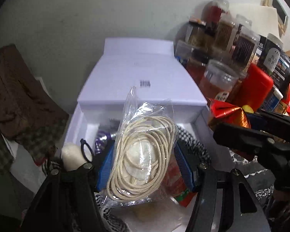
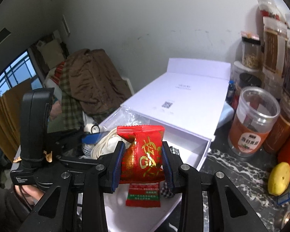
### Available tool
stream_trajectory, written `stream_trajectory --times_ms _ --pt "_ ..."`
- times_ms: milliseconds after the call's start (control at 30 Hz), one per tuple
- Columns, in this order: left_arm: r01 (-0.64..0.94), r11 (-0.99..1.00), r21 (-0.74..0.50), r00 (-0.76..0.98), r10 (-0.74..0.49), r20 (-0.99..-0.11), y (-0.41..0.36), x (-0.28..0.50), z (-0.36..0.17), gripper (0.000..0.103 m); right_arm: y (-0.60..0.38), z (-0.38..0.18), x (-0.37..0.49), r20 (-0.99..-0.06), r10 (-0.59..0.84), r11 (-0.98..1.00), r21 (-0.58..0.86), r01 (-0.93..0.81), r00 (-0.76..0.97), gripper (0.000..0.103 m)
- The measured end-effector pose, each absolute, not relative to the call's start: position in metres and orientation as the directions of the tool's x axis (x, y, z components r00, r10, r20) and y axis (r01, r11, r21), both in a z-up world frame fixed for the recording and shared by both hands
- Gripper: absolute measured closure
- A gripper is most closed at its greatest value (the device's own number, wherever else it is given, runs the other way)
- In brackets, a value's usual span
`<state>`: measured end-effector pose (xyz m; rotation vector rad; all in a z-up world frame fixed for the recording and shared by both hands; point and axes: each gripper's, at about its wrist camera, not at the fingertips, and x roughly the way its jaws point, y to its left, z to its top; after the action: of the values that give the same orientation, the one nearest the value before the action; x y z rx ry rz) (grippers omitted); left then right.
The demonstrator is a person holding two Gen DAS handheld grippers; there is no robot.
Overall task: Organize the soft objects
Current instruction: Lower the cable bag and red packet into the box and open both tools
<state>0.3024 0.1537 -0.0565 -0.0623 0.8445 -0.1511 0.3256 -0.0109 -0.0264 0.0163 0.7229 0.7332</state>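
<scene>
Left gripper (image 1: 143, 154): clamped on clear bag of coiled cream cord (image 1: 143, 154), lower centre of frame, over the open white box (image 1: 141, 89).
Right gripper (image 2: 143, 162): clamped on red foil packet (image 2: 143, 154), centre frame.
Box drawer (image 2: 191, 145): 1 flat red sachet (image 2: 143, 195), checked cloth (image 2: 169, 188) beside it.

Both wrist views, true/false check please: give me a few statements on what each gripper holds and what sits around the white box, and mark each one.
1. The left gripper holds a clear bag of coiled cord. True.
2. The right gripper is empty. False: its fingers clamp a red foil packet.
3. The white box has its drawer pulled out. True.
4. The clear jar stands left of the box. False: it stands on the right.
5. A yellow lemon-like object lies on the dark marble counter. True.
</scene>
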Motion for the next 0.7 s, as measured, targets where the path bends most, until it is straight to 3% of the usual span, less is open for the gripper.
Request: stream_trajectory --times_ms 700 --pt "0.084 0.994 -0.063 0.649 -0.103 -0.754 0.155 0.304 -0.066 0.043 0.006 -0.076 0.339 -0.709 0.554 0.769 0.234 -0.595 0.437 0.066"
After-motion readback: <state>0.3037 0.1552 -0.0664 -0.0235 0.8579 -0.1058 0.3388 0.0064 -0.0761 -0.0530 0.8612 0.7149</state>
